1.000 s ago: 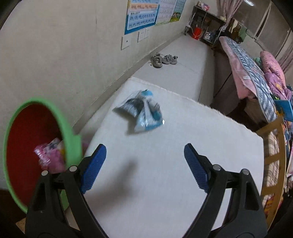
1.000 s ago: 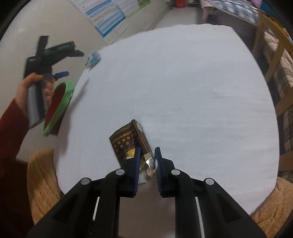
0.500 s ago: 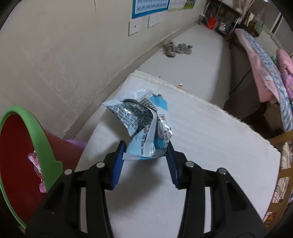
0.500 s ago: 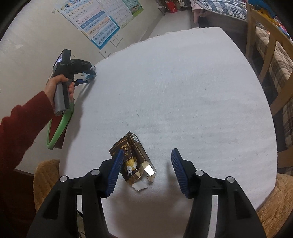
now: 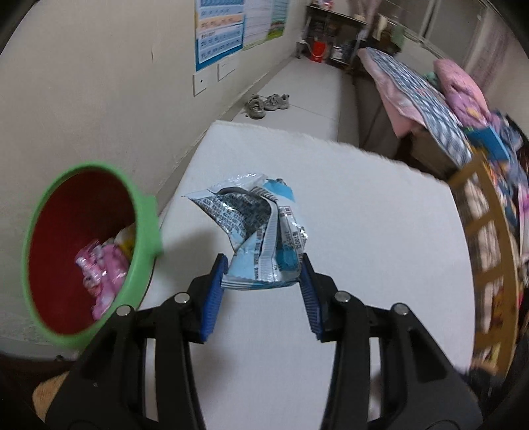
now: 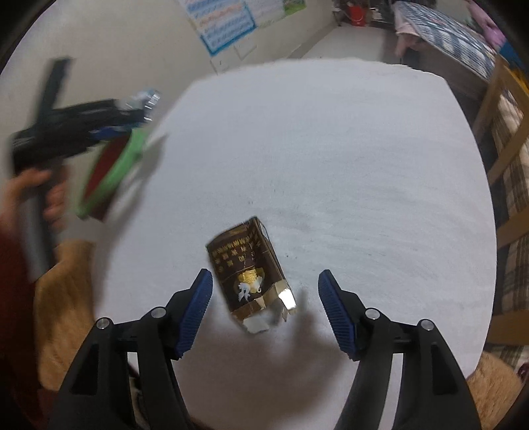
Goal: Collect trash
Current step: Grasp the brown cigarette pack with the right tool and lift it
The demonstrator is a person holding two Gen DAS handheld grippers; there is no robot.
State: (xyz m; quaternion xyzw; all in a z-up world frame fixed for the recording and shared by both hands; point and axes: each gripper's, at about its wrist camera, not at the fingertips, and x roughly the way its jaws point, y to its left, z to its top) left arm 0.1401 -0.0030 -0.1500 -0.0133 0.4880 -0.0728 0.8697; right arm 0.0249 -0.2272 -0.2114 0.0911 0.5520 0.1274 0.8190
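Note:
A crumpled blue and silver wrapper point(image 5: 261, 231) hangs above the white table point(image 5: 363, 231), pinched at its lower end by my left gripper point(image 5: 263, 276), which is shut on it. The red bin with a green rim point(image 5: 82, 251) is just to its left, with pink wrappers inside. In the right wrist view a brown and gold carton point(image 6: 249, 274) lies on the table between the fingers of my right gripper point(image 6: 264, 294). Those jaws are opening and the pads stand clear of the carton. The left gripper point(image 6: 82, 125) shows blurred at the far left over the bin point(image 6: 109, 175).
A wooden chair point(image 5: 486, 238) stands at the table's right side. A woven seat point(image 6: 62, 304) sits by the near left edge. A wall with posters point(image 5: 231, 29) runs behind the bin. Shoes point(image 5: 267, 104) lie on the floor beyond the table, with a bed point(image 5: 423, 92) further off.
My left gripper closed on the wrapper, lifted it off the table and swung toward the bin. My right gripper let go of the carton and spread its jaws around it.

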